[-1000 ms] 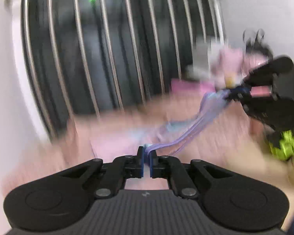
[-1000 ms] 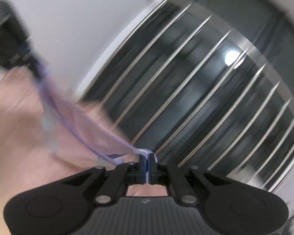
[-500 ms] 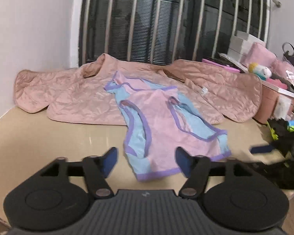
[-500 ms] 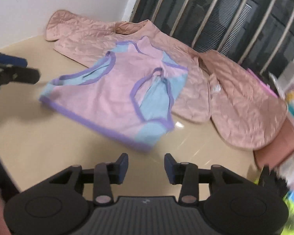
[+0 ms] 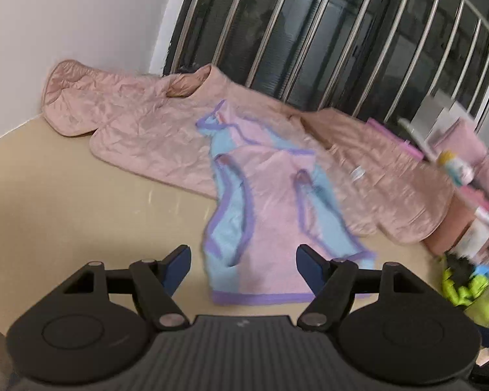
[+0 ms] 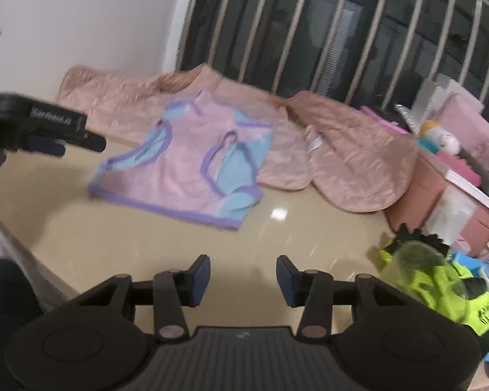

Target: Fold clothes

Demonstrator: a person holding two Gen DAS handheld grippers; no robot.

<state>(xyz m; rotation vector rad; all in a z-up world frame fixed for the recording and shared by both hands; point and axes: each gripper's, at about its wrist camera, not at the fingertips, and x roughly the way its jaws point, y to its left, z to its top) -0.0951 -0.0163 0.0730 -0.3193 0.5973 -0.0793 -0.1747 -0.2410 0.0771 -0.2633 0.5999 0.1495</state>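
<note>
Pink knit with blue side panels and purple trim marks the small top, which lies spread flat and face-up on the beige table, its neck end resting over the edge of a quilted pink jacket and its hem toward you. No crease or doubled layer shows on the top, and the jacket behind it likewise lies opened out, sleeves spread toward the wall and the barred window; as far as these views settle it, both garments lie unfolded. Your left tongs stand wide apart and hold nothing, hovering just before the hem; your right tongs are likewise apart and empty, well back over bare table. Clutter crowds the right side: a neon-yellow garment, a pink box and stacked cartons with a soft toy. These leave little room on that flank, and the overlap of top on jacket may drag the jacket when either piece is lifted. Bare table lies at the left.
</note>
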